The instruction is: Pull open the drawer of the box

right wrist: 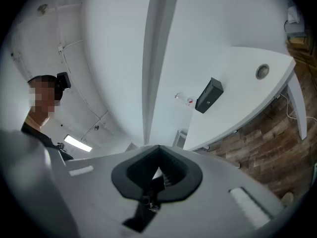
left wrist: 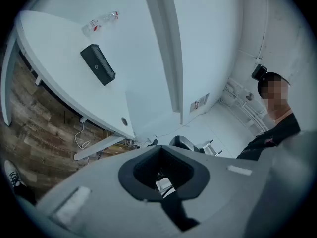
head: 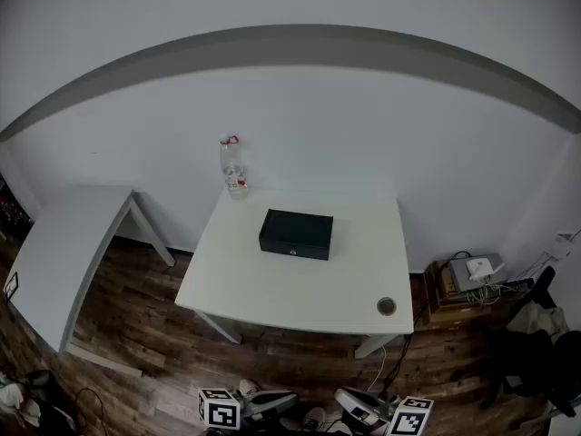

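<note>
Black box (head: pixel 296 233) near centre of white desk (head: pixel 272 289), drawer (head: pixel 294 243) shut flush, small pull on front face. Behind box and to its left: clear bottle (head: pixel 232 166) with red cap, upright, apart from box. In front of box and to its right: round grommet (head: pixel 386 306) set in desk surface. Well in front of box, off desk, above wood floor (head: pixel 136 334): left tool (head: pixel 263 403) and right tool (head: pixel 361 411), side by side. Both tools pressed together, nothing pinched, neither touching box.
</note>
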The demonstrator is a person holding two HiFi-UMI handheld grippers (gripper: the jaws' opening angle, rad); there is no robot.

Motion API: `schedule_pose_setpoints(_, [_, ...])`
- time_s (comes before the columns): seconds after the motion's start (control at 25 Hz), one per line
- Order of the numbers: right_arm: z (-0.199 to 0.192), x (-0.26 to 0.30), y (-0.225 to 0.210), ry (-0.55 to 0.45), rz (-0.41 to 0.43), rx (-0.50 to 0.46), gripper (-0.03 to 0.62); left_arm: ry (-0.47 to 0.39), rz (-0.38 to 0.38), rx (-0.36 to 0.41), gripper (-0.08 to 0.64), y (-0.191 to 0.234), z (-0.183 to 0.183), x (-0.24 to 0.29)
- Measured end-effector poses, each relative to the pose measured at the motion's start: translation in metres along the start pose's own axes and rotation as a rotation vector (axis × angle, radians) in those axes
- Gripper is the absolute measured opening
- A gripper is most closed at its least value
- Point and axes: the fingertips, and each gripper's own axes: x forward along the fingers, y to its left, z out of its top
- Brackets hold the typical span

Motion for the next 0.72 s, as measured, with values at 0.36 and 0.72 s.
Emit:
schedule_pose_setpoints(0.36, [0.006, -0.001, -0.002, 0.001, -0.001, -0.004, 0.003, 0.005, -0.002, -0.002, 0.0, 0.001, 0.003, 0.005])
schedule_pose_setpoints(0.72, [0.027, -0.01, -0.022, -0.059, 0.003, -0.007, 0.006, -0.02, 0.056, 0.042, 0.0, 0.003, 0.028, 0.003])
